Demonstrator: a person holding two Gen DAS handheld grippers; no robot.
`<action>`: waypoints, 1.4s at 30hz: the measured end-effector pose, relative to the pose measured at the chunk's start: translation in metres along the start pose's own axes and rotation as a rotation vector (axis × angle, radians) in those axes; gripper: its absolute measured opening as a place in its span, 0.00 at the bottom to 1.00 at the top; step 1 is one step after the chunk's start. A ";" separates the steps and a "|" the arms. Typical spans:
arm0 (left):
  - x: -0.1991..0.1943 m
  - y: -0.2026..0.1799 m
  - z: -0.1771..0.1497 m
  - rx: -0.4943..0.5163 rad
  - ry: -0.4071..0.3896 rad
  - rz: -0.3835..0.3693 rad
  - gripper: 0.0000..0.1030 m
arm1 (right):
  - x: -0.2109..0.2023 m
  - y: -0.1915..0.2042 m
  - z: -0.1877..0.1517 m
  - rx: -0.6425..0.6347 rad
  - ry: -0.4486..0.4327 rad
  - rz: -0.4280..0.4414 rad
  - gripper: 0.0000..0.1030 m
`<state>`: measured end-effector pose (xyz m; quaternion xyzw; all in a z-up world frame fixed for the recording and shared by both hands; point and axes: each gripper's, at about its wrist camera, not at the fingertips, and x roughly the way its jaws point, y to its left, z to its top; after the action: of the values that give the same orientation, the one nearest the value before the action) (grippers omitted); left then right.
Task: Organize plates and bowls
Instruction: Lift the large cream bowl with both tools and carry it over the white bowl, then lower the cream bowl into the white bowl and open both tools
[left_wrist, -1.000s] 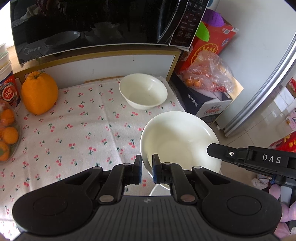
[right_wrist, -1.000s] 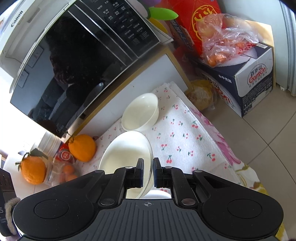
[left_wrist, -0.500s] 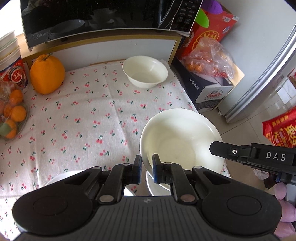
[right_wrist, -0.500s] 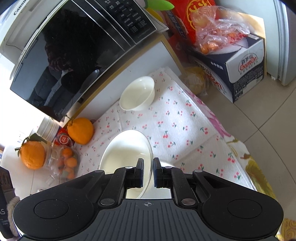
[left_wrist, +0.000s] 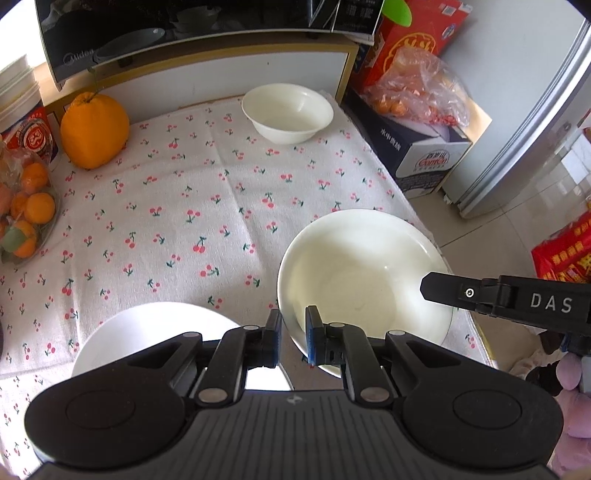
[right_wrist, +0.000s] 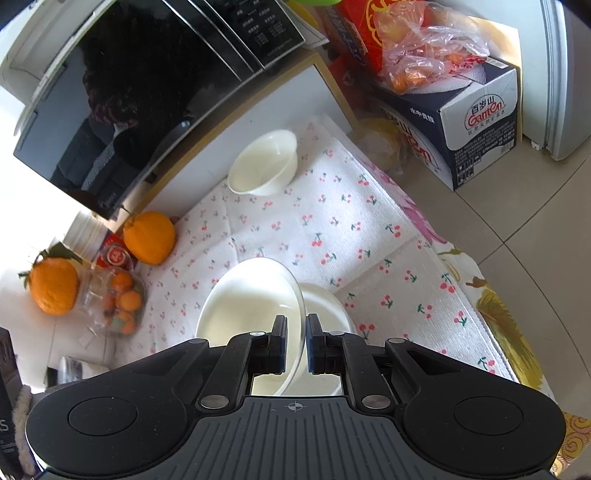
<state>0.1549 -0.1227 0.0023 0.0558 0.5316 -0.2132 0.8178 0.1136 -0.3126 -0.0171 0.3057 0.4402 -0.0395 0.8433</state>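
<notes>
Both grippers hold one large white deep plate (left_wrist: 362, 273) above the near right of the cherry-print tablecloth (left_wrist: 177, 206). My left gripper (left_wrist: 293, 334) is shut on its near rim. My right gripper (right_wrist: 295, 341) is shut on its opposite rim, and its finger (left_wrist: 461, 293) reaches in from the right in the left wrist view. The plate (right_wrist: 251, 299) also shows in the right wrist view. A white plate (left_wrist: 147, 332) lies on the cloth below my left gripper; it also shows in the right wrist view (right_wrist: 325, 306). A small white bowl (left_wrist: 288, 110) stands at the far side.
A black microwave (right_wrist: 147, 81) sits on a shelf behind the cloth. A large orange fruit (left_wrist: 94, 129) and a bag of small oranges (left_wrist: 26, 221) are at the left. A cardboard box (left_wrist: 417, 147) with bagged fruit stands on the floor at the right.
Both grippers have pulled back and up with the deep plate. The far bowl looks smaller, and the flat plate on the cloth has come into view under my left gripper.
</notes>
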 end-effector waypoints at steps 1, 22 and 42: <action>0.001 -0.001 -0.001 0.002 0.003 0.001 0.11 | 0.001 0.000 -0.001 -0.008 0.002 -0.009 0.11; 0.019 -0.010 -0.004 0.056 0.040 0.038 0.11 | 0.018 -0.003 -0.009 -0.097 0.010 -0.103 0.13; 0.027 -0.018 -0.002 0.105 0.045 0.061 0.20 | 0.022 -0.009 -0.008 -0.098 0.022 -0.087 0.15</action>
<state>0.1552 -0.1457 -0.0209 0.1196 0.5358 -0.2146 0.8078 0.1188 -0.3108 -0.0418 0.2451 0.4636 -0.0514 0.8499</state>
